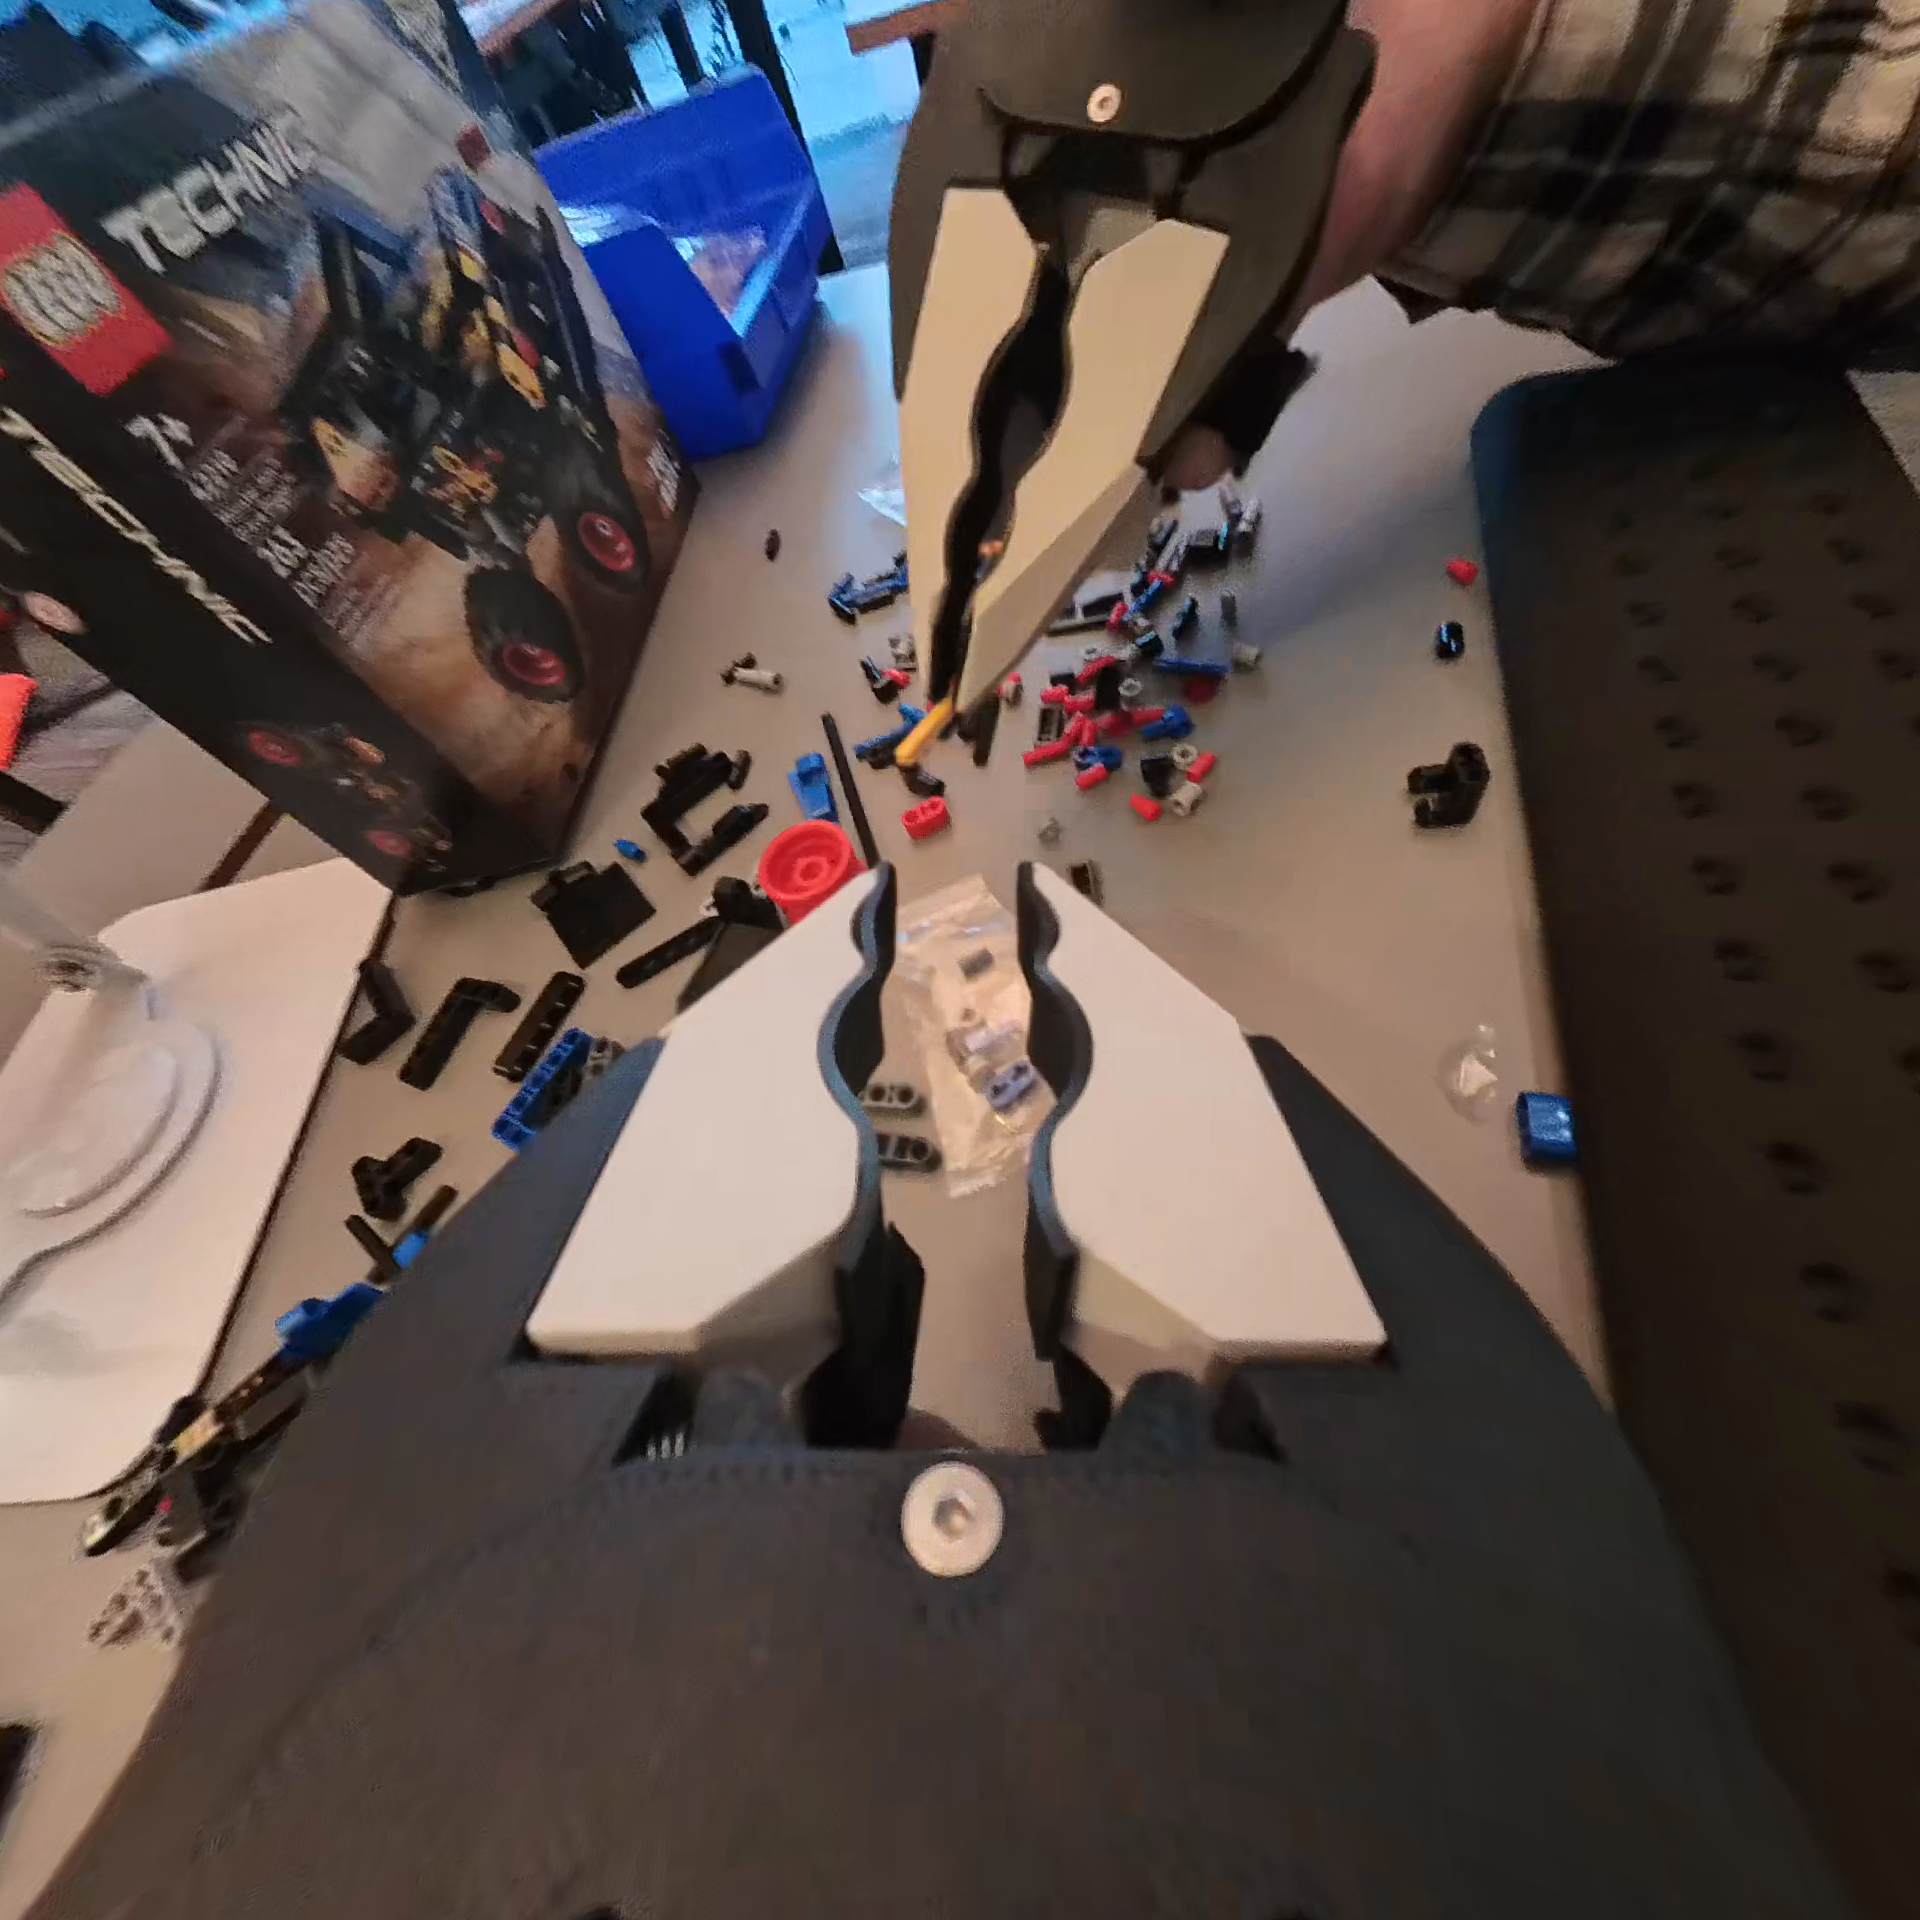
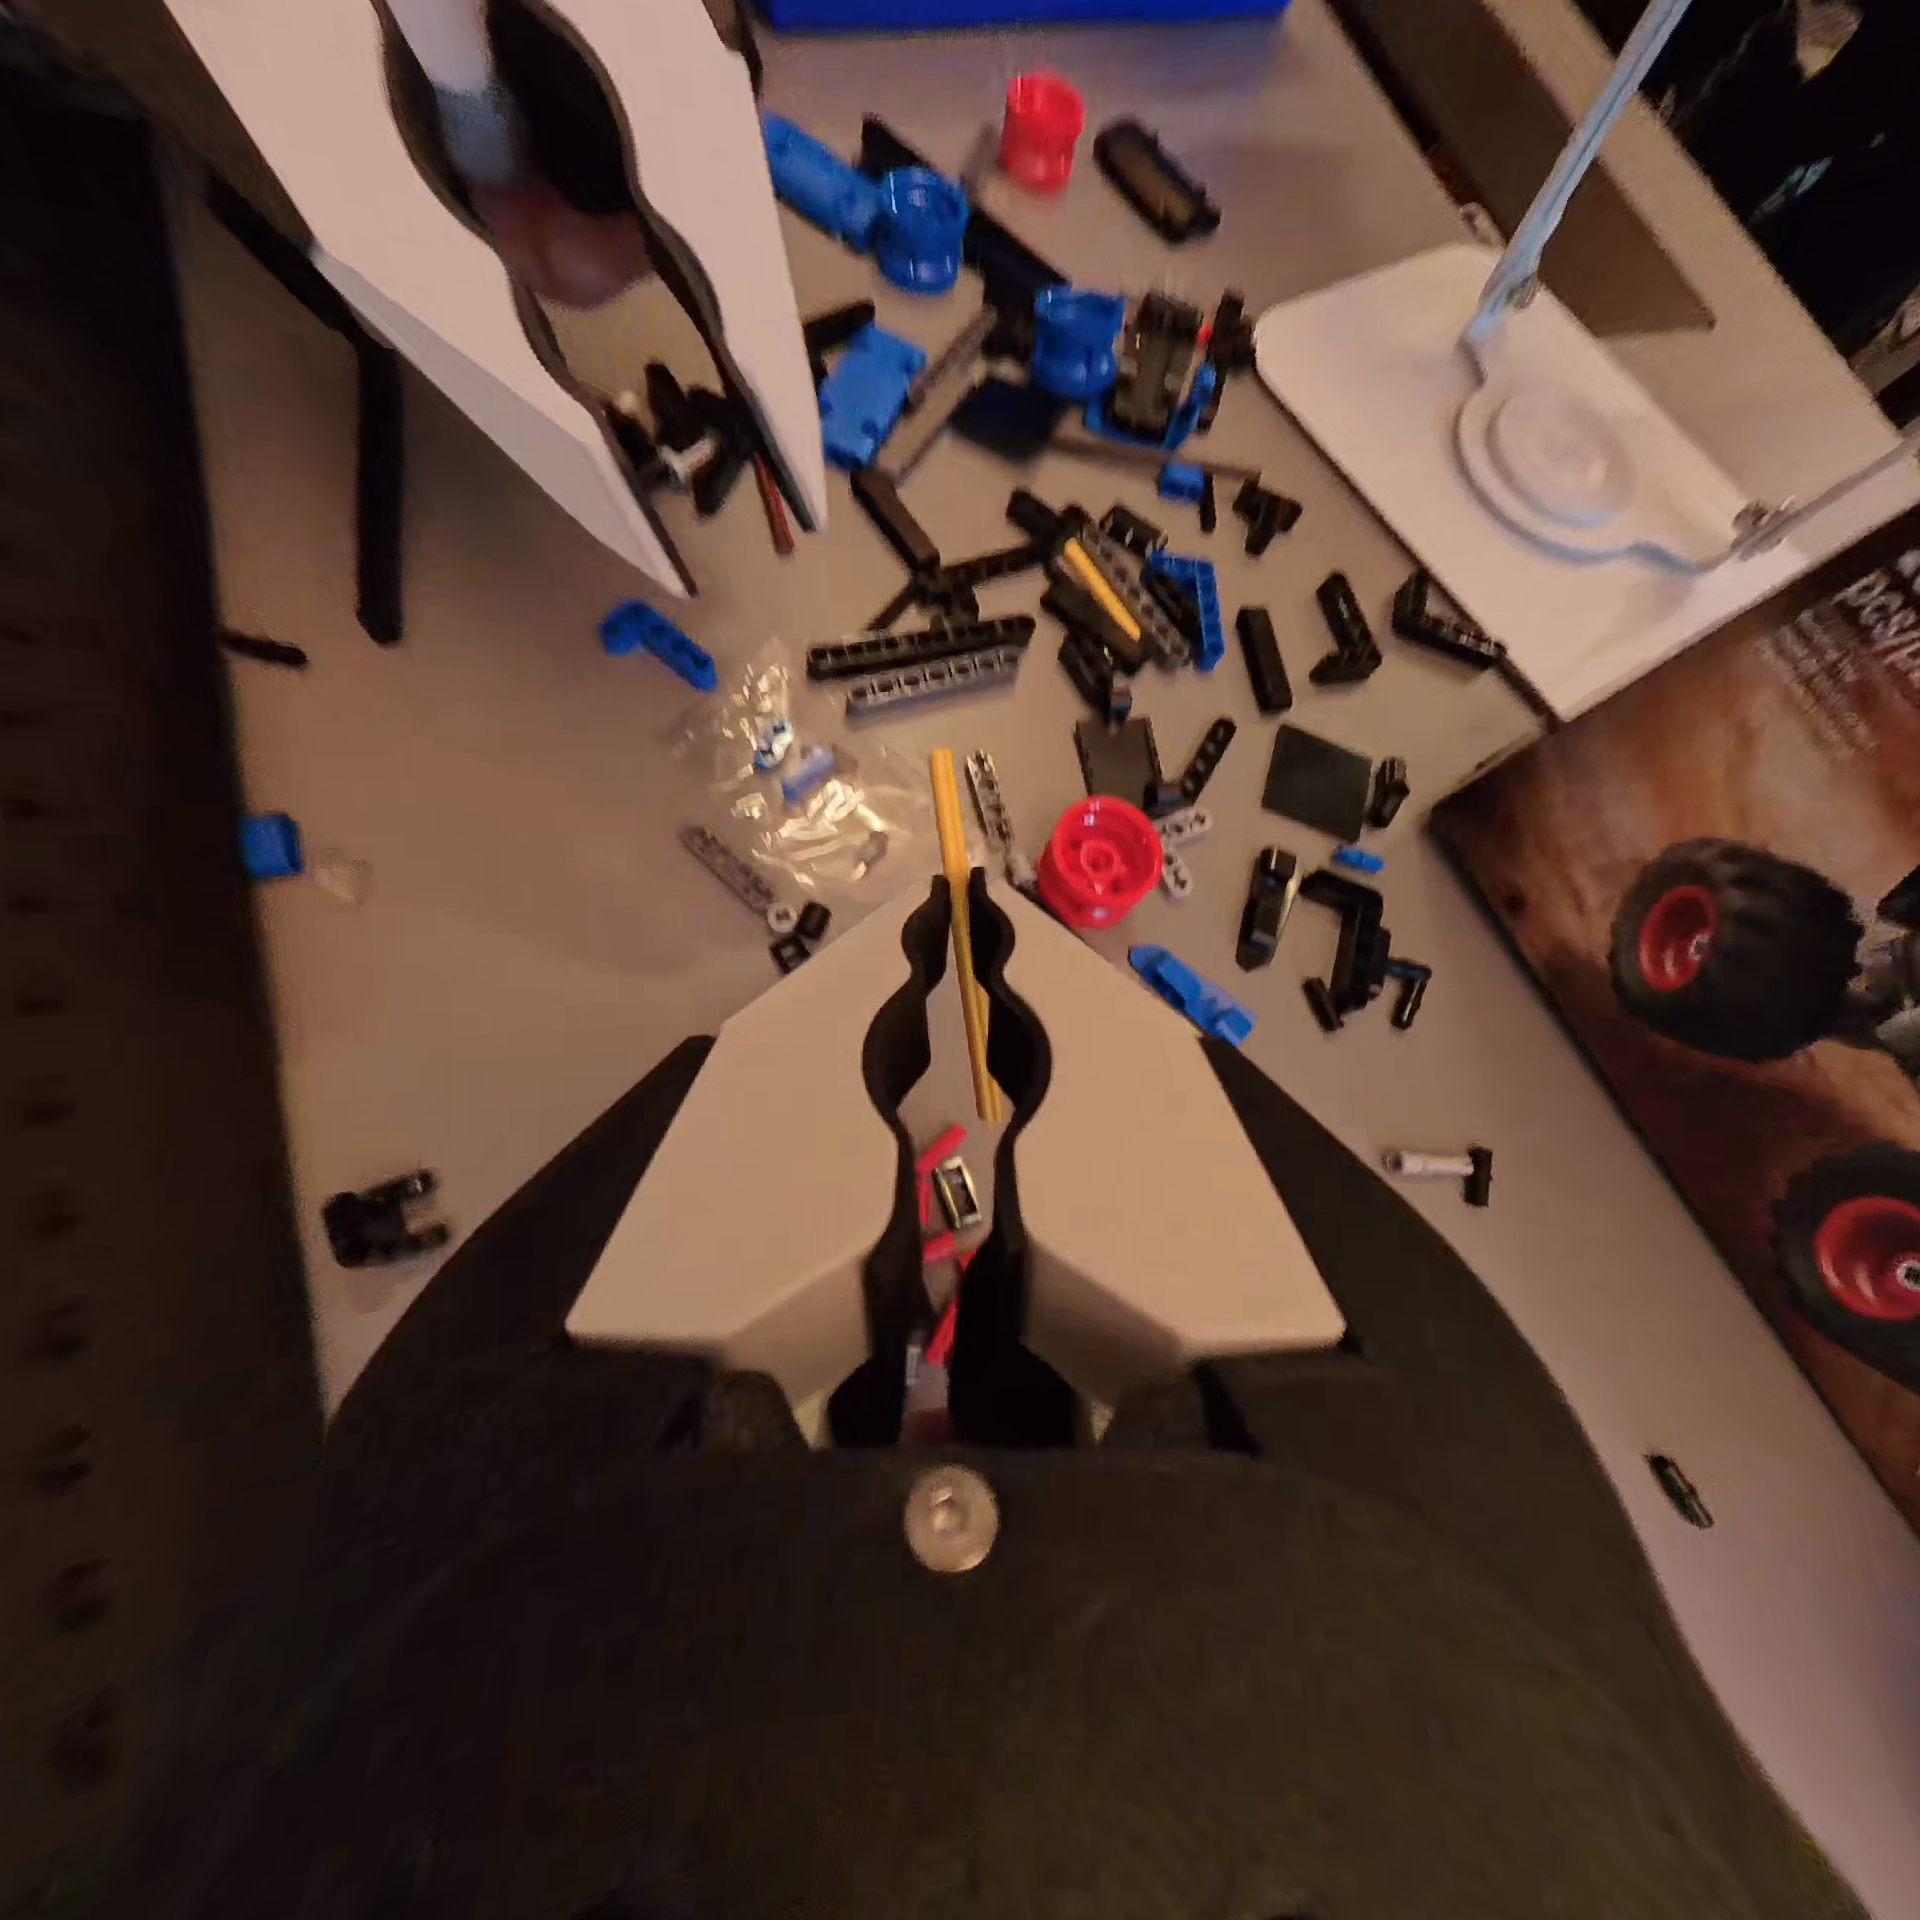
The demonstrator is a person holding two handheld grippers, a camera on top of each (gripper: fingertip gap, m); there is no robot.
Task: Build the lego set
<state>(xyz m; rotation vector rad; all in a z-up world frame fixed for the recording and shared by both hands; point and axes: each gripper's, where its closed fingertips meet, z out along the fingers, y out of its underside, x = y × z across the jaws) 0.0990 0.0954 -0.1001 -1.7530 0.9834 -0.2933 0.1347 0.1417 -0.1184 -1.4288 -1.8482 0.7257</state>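
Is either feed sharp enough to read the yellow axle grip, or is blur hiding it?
Right wrist view: warm, dim, slightly soft, yet the yellow axle shows pinched in the right gripper. Left wrist view: cooler, brighter, edges motion-smeared, set box blurred, left gripper open.

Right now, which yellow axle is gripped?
The yellow axle clamped between the right gripper tips, sticking out forward. The other yellow axle lies loose on the black beam pile.

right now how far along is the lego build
Early. Done: parts are out of the box and spread over the table, and a blue and black subassembly looks partly built. In hand: the right tongs grip a yellow axle; the left tongs are open and empty. Left: most loose pieces, the red wheel hub, and an unopened small bag.
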